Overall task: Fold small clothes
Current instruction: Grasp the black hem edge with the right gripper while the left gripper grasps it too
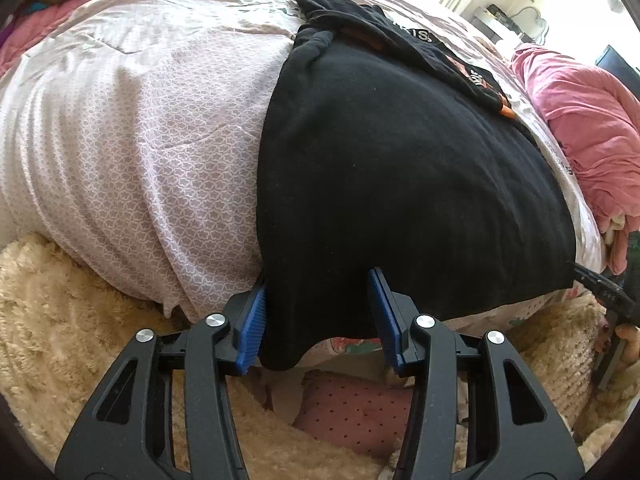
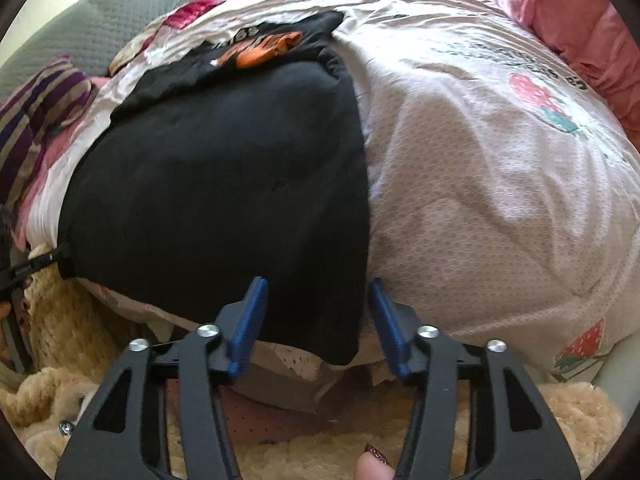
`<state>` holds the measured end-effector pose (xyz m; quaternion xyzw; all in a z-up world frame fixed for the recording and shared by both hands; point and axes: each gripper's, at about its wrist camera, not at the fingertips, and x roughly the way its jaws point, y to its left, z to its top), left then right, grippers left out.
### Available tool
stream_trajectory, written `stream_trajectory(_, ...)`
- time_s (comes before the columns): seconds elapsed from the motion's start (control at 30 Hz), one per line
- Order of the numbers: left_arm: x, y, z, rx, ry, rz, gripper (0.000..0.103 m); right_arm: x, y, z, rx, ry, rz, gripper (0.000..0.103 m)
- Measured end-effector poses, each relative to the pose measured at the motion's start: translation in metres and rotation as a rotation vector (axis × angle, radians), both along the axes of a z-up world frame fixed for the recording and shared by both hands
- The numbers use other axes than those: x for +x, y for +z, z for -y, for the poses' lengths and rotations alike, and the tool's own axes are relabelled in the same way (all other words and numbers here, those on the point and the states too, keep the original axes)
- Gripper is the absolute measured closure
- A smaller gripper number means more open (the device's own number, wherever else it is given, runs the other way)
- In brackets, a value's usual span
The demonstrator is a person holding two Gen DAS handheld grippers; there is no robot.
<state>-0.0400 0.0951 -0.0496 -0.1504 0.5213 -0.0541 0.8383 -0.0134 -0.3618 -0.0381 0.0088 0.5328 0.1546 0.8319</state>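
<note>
A plain black garment (image 1: 400,168) lies spread flat on a white patterned bedsheet (image 1: 140,140). Its near left corner hangs over the bed's edge between the blue pads of my left gripper (image 1: 318,280), whose jaws stand apart and do not pinch the cloth. In the right wrist view the same garment (image 2: 220,184) drops its near right corner between the pads of my right gripper (image 2: 316,282), which also stand apart, the right pad at the cloth's edge. Each gripper points steeply down at the bed's edge.
A second black garment with orange print (image 1: 440,56) lies behind the first. A pink blanket (image 1: 580,120) is heaped at the right, and striped cloth (image 2: 32,120) at the left. A cream fluffy rug (image 1: 60,320) lies below the bed. A thumb (image 2: 372,464) shows below.
</note>
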Motion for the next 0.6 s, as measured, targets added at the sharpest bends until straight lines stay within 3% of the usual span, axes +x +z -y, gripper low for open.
stream_trajectory(0.1, 0.001, 0.0, 0.001, 0.001, 0.001, 0.003, 0.063, 0.002, -0.005, -0.003, -0.014, 0.01, -0.016, 0.072)
stream_trajectory(0.27, 0.002, -0.001, -0.001, -0.02, 0.009, 0.006, 0.063, -0.006, 0.004, 0.001, -0.02, 0.013, 0.035, 0.09)
stream_trajectory(0.4, 0.001, -0.001, -0.004, -0.026, 0.013, 0.007, 0.063, -0.015, 0.016, 0.005, -0.023, 0.03, 0.083, 0.095)
stream_trajectory(0.47, 0.0, -0.001, -0.005, -0.016, 0.016, 0.006, 0.066, -0.02, 0.022, 0.006, -0.01, 0.046, 0.113, 0.096)
stream_trajectory(0.6, -0.002, 0.004, -0.008, -0.024, 0.025, 0.008, 0.089, -0.023, 0.031, 0.005, -0.005, 0.055, 0.15, 0.096)
